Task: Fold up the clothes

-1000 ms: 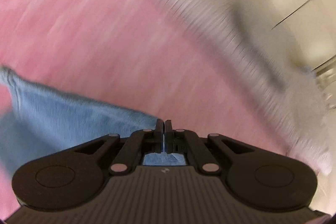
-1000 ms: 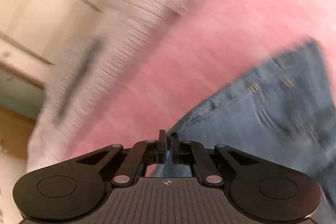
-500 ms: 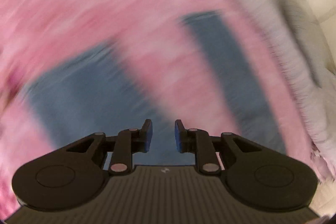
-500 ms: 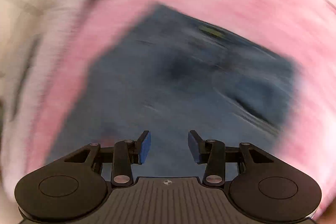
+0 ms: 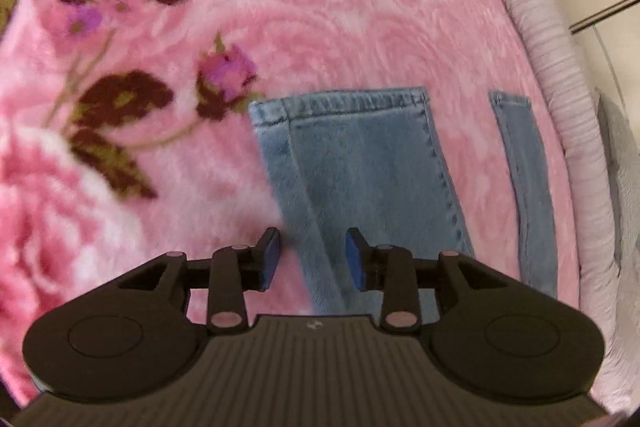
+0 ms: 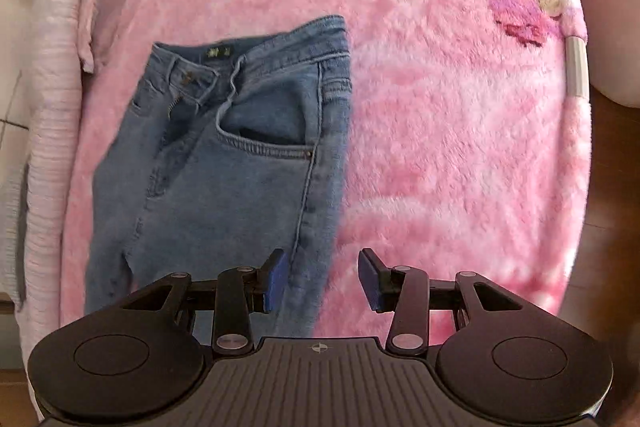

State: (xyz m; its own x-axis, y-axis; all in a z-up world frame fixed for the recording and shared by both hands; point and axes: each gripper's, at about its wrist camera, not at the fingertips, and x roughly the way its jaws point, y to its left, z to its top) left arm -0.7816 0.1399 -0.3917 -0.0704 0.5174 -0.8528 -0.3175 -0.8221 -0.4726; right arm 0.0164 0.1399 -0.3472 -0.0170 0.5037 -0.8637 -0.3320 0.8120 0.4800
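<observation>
Step in hand: you are hovering over the jeans [image 6: 224, 179] with both tools released, judging where to take hold for the first fold.
Where the jeans are: they are lying flat on the bed's pink blanket [image 6: 440, 107], waist end under your right hand, leg hems [image 5: 352, 147] under your left.
Left gripper [image 5: 313, 259]: its jaws are opening, with nothing pinched; the outer edge of the near leg is showing in the gap below.
Right gripper [image 6: 323, 277]: it is standing released and empty, straddling the side seam just below the front pocket [image 6: 264, 143].
Doing it well: you are best off biting the outer seam at both ends at once, deep enough to catch both layers, then carrying that leg across onto the second leg [image 5: 528, 187], which is lying apart nearer the bed edge.
Denim: it is looking stiff and heavy, with thick stitched hems and waistband that should give firm purchase.
Blanket: it is plush and long-piled, so you are risking a pinch of fleece if you dive too low.
Bed edge: a ribbed pale mattress border [image 5: 560, 107] is curving close beside the far leg.
</observation>
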